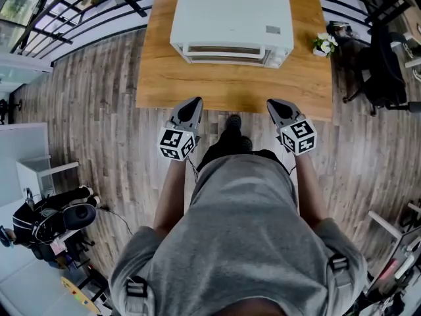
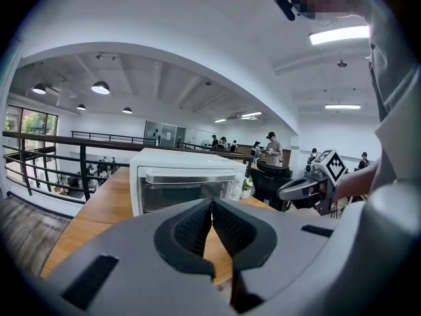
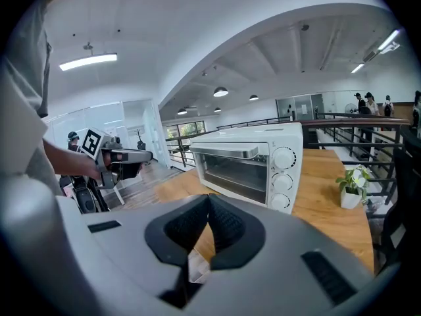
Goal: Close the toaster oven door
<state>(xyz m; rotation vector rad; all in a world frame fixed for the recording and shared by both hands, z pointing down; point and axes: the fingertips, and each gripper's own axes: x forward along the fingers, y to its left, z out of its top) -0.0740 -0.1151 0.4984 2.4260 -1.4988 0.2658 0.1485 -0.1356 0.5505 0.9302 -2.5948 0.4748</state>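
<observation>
At the near edge of the surface (image 1: 164,91), left tool (image 1: 195,101) and right tool (image 1: 271,103) hang clenched on nothing, clear of the toaster oven (image 1: 231,18) set further back, presumably because its door (image 1: 223,50) stands upright, seemingly shut already.

Left gripper (image 1: 195,102) and right gripper (image 1: 270,103) point forward, level, fingers (image 2: 196,228) pressed together, empty.

The left gripper (image 1: 196,100) and the right gripper (image 1: 271,103) are grey, with black ribbed pads (image 2: 194,229) and cubes (image 1: 176,143) patterned in black-and-white squares. Ahead of their tips is a white toaster oven (image 1: 231,25) with a silvery handle (image 3: 227,151) and a dark glass door (image 3: 231,171), on a honey-brown, wood-grained table (image 1: 164,78). Right of the right gripper, a plant (image 1: 323,43) shows white blooms and green leaves. Beneath both grippers, the floor (image 1: 99,110) is streaky grey-brown planks.
</observation>
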